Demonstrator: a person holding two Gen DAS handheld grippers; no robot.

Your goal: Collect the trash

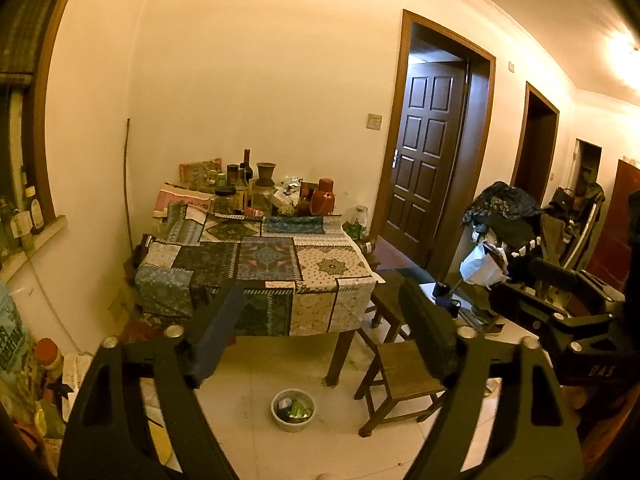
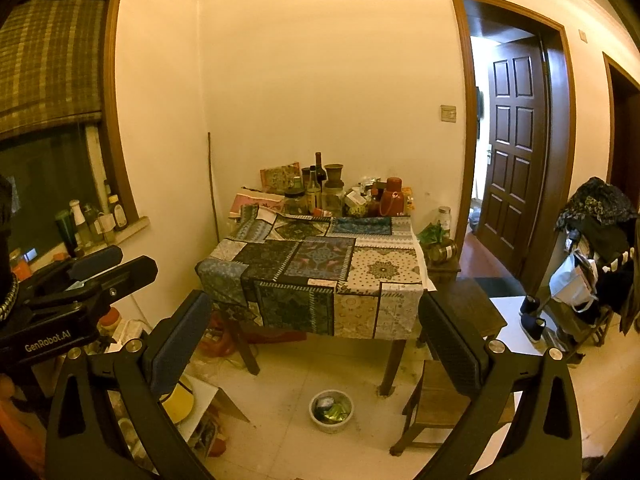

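Both grippers held side by side facing the room, left gripper (image 1: 320, 320) and right gripper (image 2: 316, 332) each spread wide with nothing between the jaws. Ahead, a table (image 2: 280, 350) under a patchwork cloth (image 2: 316, 276), its far end crowded with bottles and jars, a red thermos (image 2: 391, 197) among them. Down on the tiled floor just beside the table's front leg, a pale bowl (image 1: 293, 410) holding crumpled wrappers, near a small wooden stool (image 1: 400, 376).
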